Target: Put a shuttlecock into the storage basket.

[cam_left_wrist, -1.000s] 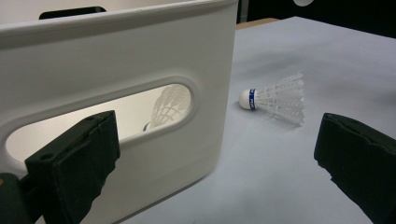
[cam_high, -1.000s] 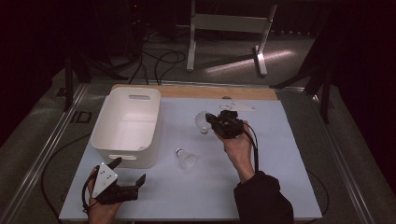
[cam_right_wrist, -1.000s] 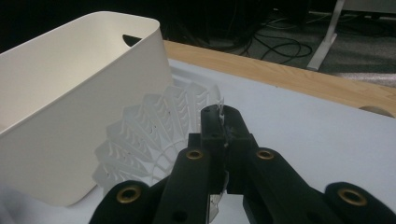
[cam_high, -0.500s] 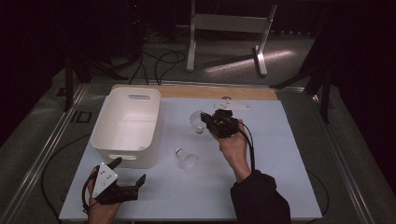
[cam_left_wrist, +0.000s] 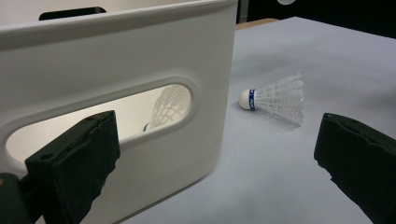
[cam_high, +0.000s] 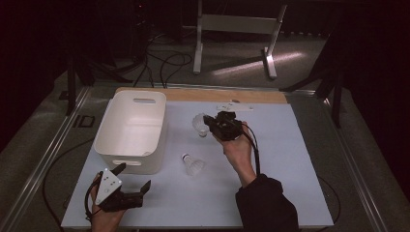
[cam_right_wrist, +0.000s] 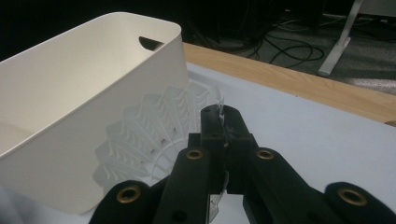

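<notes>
My right gripper [cam_high: 209, 124] pinches a white shuttlecock [cam_high: 199, 123] by its feather skirt just right of the white bin [cam_high: 130, 129], so I should lift gently above the rim before releasing, while my left gripper [cam_high: 133, 182] waits wide open.

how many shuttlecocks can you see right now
3. One shuttlecock is pinched by its skirt in the right gripper, one lies on the table beside the white bin, and one shows inside the bin through its handle slot. More may be hidden there.
</notes>
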